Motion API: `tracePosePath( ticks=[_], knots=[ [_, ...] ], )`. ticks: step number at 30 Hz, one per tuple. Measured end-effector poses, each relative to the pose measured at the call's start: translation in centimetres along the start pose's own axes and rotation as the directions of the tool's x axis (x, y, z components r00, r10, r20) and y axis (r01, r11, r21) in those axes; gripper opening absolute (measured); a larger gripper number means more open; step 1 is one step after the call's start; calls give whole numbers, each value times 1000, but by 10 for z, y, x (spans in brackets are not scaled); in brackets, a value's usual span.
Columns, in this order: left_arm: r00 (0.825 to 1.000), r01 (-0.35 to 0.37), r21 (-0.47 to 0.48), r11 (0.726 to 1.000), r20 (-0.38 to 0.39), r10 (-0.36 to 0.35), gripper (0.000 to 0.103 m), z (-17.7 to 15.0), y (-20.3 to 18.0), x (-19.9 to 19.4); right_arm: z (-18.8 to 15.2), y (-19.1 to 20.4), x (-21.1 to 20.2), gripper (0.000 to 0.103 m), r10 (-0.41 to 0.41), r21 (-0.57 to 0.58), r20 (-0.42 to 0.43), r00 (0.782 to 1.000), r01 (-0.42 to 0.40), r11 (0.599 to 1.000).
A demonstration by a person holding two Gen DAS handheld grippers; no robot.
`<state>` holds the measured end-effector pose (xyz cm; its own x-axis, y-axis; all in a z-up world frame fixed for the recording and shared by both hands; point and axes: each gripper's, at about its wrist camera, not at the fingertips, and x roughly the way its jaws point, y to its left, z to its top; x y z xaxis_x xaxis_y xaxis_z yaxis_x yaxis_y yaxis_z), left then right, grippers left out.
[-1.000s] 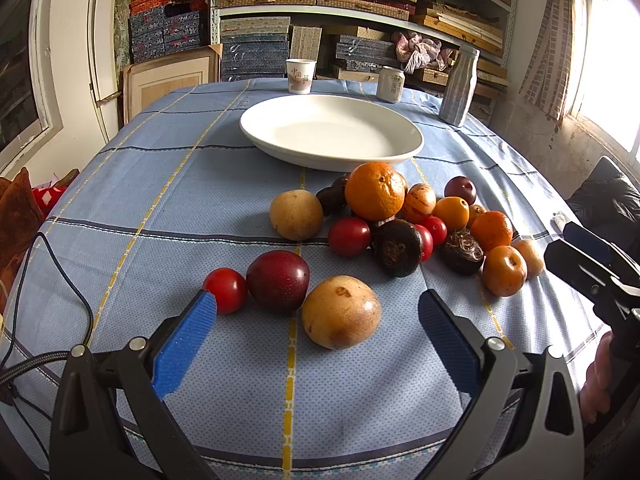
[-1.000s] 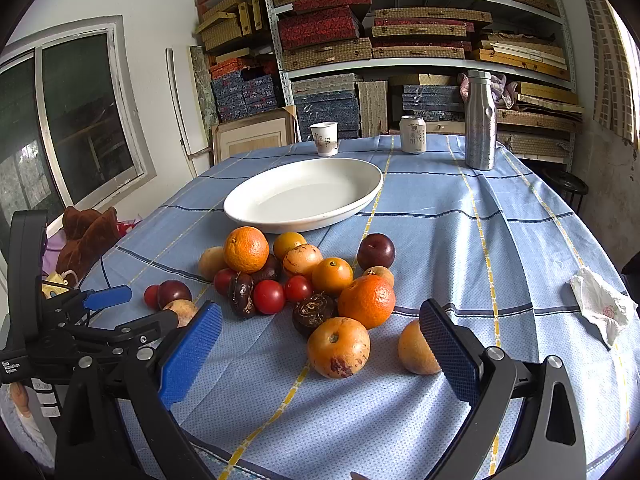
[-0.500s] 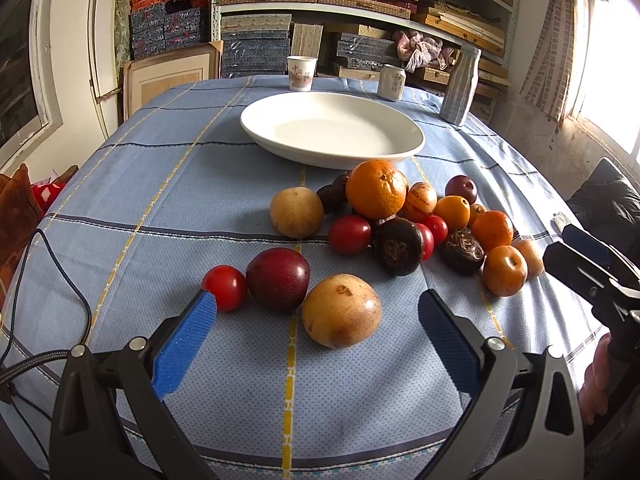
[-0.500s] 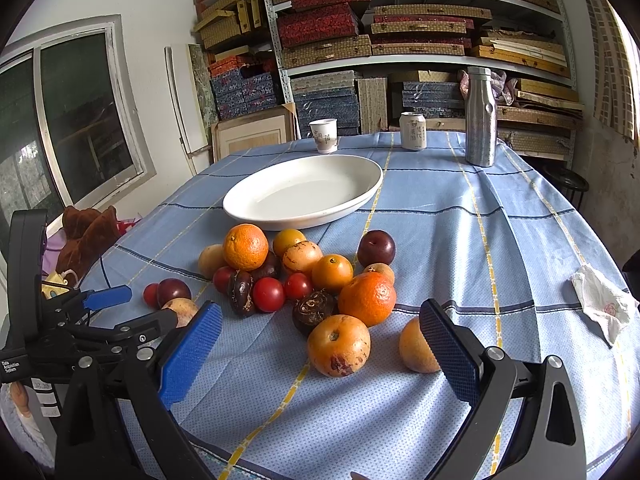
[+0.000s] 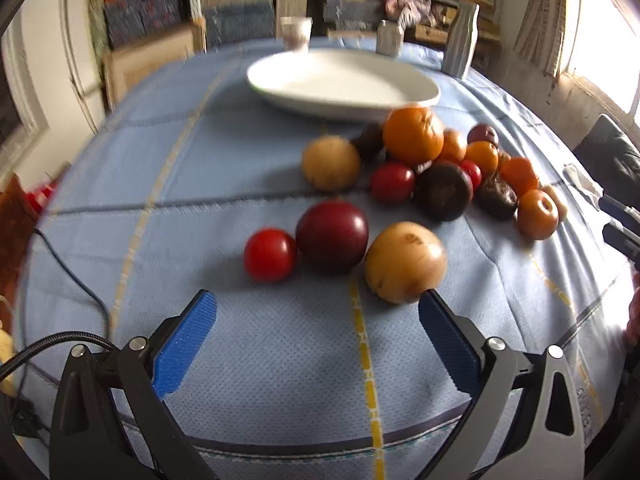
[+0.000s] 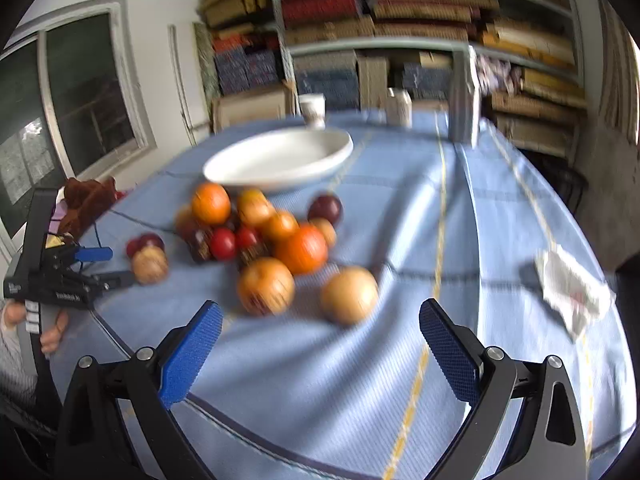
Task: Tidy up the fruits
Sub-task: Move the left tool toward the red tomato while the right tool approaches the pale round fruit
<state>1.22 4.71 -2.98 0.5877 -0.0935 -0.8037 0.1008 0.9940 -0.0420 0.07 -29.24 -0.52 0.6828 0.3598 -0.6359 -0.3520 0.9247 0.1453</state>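
Lying beyond left fingers (image 5: 184, 344): tan fruit (image 5: 405, 263).

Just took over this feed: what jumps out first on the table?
A heap of mixed fruit sits mid-table, topped by a big orange. Behind it lies an empty white oval dish. Three strays lie nearest the open left gripper: a red tomato, a dark red plum and a tan fruit.

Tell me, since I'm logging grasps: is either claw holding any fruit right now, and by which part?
Nothing is held. The left claw and right claw are both open and empty; the fruits lie on the blue tablecloth.
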Motion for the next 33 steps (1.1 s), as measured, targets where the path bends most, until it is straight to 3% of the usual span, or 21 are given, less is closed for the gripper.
tracePosePath(
  ticks=[3, 8, 12, 16, 21, 33],
  knots=[
    [997, 74, -66, 995, -19, -75, 99, 6, 15, 4, -2, -8, 6, 100, -7, 31, -20, 1000, 7, 999],
    [993, 113, -111, 987, -9, -114, 99, 14, 37, 10, 5, -9, 15, 100, -25, 14, -61, 998, 26, 1000],
    [985, 170, -182, 968, 20, -169, 99, 19, 59, 14, 12, -19, 26, 96, 38, 55, -106, 994, -32, 998],
    [993, 122, -207, 971, 27, -119, 99, 28, 66, 20, 14, -23, 39, 84, 89, 80, -151, 985, -78, 994],
    [994, 110, -176, 978, 12, -110, 99, 38, 56, 28, 16, -24, 46, 68, 136, 106, -172, 976, -119, 987],
    [995, 98, -176, 980, 19, -96, 99, 38, 56, 30, 30, -27, 64, 50, 49, 74, -211, 976, -34, 997]
  ],
)
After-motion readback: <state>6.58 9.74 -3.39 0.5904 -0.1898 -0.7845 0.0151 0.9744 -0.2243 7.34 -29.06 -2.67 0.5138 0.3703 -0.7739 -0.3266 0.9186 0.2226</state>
